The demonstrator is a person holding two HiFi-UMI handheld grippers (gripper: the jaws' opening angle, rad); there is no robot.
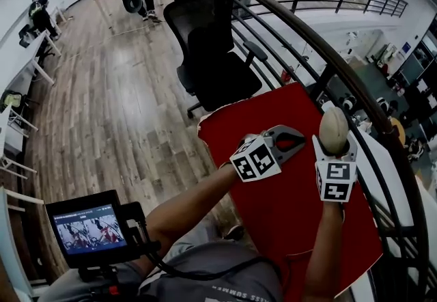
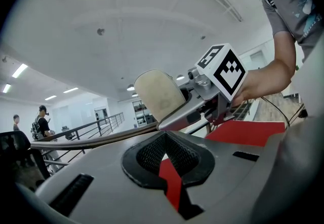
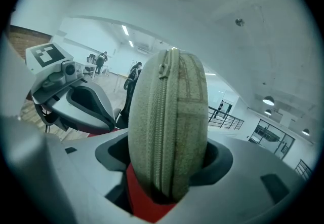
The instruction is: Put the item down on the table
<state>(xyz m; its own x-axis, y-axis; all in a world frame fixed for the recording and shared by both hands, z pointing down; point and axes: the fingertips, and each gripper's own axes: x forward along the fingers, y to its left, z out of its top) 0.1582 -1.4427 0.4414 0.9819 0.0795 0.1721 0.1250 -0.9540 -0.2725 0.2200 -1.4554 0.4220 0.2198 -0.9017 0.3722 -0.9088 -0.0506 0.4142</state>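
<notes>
Looked steeply down from the head onto the red table (image 1: 287, 225), with the left gripper (image 1: 292, 141) and right gripper (image 1: 334, 145) close below and the wooden floor (image 1: 116, 109), chair (image 1: 212, 48) and railing (image 1: 328, 55) farther off. Rode the left gripper, faced along its jaws and up toward the ceiling, with the right gripper near, just right of centre. Rode the right gripper likewise, tilted upward, with the pouch (image 3: 169, 126) filling the near middle and the left gripper just beyond at left. Shared, across all three, a strip of table and the railing.

Black office chair (image 1: 212, 48) on wood floor (image 1: 116, 102) beside curved railing (image 1: 321, 48).
</notes>
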